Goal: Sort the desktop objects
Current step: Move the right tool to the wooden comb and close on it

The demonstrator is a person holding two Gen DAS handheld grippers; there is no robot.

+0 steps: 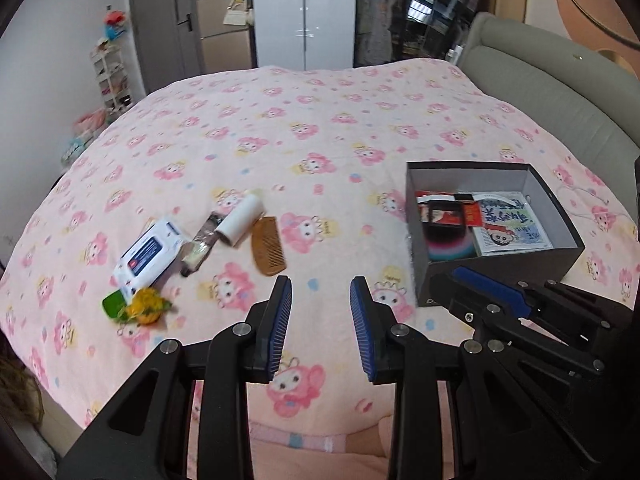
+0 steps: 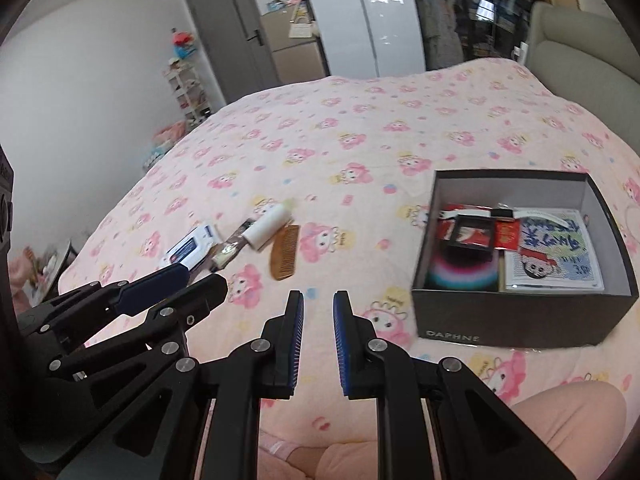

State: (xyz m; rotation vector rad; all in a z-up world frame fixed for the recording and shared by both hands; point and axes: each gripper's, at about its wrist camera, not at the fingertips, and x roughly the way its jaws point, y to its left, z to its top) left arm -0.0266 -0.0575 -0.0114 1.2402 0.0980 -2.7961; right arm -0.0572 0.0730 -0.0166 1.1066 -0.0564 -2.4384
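Observation:
Loose items lie on the pink bedspread: a wooden comb [image 1: 269, 249] [image 2: 285, 257], a white roll [image 1: 241, 220] [image 2: 267, 227], a small wrapped packet [image 1: 197, 247], a white and blue wipes pack [image 1: 149, 254] [image 2: 189, 248] and a yellow and green toy [image 1: 140, 306]. A black open box [image 1: 498, 268] [image 2: 520, 316] holds cards, a watch and a booklet. My left gripper [image 1: 321, 320] is open and empty, above the bedspread near the comb. My right gripper [image 2: 319, 334] is open and empty, left of the box.
A grey padded headboard [image 1: 552, 80] runs along the right side of the bed. A grey door [image 1: 164, 20], white wardrobe [image 1: 304, 12] and a small shelf [image 1: 112, 76] stand beyond the far edge. The person's pink-clad legs [image 2: 568, 428] are at the near edge.

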